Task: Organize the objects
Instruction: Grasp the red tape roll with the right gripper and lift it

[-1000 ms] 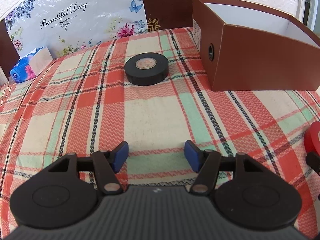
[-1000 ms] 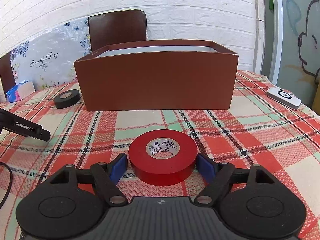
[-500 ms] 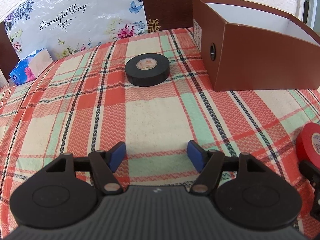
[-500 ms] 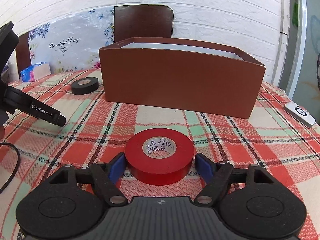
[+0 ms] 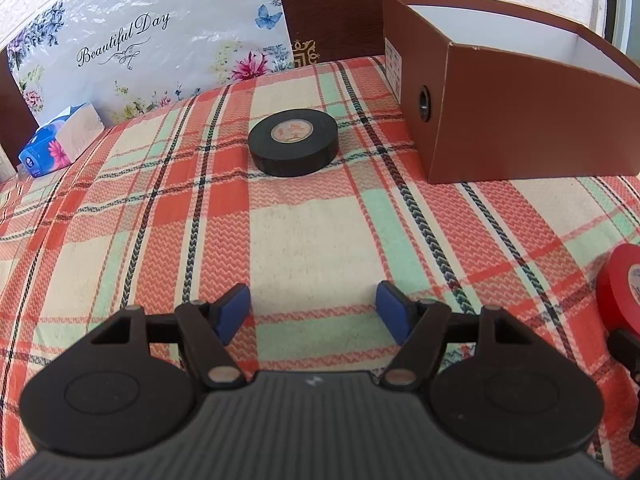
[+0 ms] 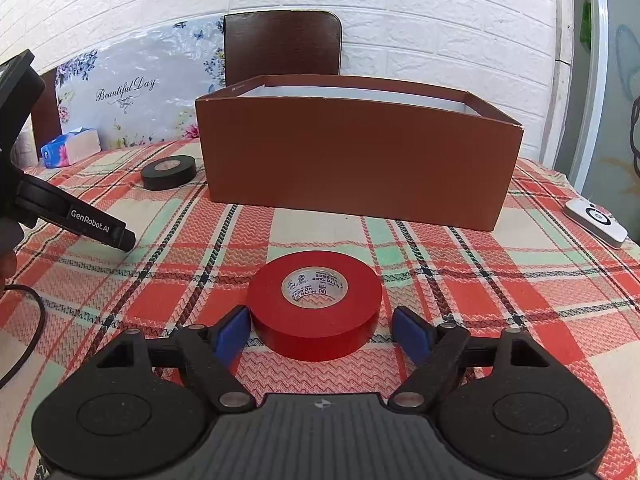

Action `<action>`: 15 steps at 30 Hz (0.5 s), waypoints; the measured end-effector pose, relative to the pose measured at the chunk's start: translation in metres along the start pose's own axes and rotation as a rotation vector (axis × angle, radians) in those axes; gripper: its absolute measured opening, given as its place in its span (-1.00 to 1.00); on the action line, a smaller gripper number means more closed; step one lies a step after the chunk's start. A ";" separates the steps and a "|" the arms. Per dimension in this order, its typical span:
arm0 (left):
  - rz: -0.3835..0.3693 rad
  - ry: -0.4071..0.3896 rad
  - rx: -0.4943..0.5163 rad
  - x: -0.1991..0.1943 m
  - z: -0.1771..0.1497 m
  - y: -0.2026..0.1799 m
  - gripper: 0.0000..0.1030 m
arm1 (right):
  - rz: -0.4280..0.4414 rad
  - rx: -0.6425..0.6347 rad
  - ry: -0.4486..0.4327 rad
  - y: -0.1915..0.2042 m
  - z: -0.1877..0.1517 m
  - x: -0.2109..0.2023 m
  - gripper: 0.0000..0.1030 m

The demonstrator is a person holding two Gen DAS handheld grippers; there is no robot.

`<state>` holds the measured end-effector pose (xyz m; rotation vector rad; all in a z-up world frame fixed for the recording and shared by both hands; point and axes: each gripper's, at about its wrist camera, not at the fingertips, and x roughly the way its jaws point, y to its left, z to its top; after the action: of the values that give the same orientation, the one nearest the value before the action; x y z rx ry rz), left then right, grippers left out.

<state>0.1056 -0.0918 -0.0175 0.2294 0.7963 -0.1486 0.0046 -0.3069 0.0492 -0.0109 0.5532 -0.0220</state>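
Note:
A red tape roll (image 6: 316, 304) lies flat on the plaid tablecloth, between the blue pads of my right gripper (image 6: 322, 330). The jaws are open, with a gap at the right pad. It also shows at the right edge of the left wrist view (image 5: 620, 284). A black tape roll (image 5: 293, 142) lies flat farther back, left of an open brown cardboard box (image 5: 516, 120); both show in the right wrist view, the roll (image 6: 169, 172) and the box (image 6: 356, 156). My left gripper (image 5: 314, 314) is open and empty, well short of the black roll.
A blue tissue pack (image 5: 60, 140) and a floral "Beautiful Day" board (image 5: 140, 40) stand at the table's back left. A dark chair back (image 6: 282, 46) is behind the box. A white remote-like device (image 6: 596, 222) lies at the right. The left gripper's arm (image 6: 76, 220) reaches in from the left.
My right gripper has swung so the box sits more to the right, and its jaws have opened slightly around the red roll. My left gripper has opened a little wider.

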 end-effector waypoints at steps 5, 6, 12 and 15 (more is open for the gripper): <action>0.002 -0.001 0.000 0.000 0.000 0.000 0.40 | 0.001 0.000 0.000 -0.001 0.000 0.000 0.51; 0.002 -0.001 -0.001 0.000 0.000 0.000 0.40 | 0.001 0.000 0.000 -0.001 0.000 0.001 0.52; 0.003 -0.002 -0.002 0.000 -0.001 0.000 0.41 | 0.002 0.000 0.000 -0.002 0.000 0.001 0.52; 0.003 -0.002 -0.003 0.000 -0.001 0.000 0.41 | 0.003 -0.001 0.000 -0.003 0.000 0.001 0.51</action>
<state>0.1046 -0.0914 -0.0180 0.2274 0.7946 -0.1450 0.0056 -0.3099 0.0487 -0.0116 0.5530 -0.0191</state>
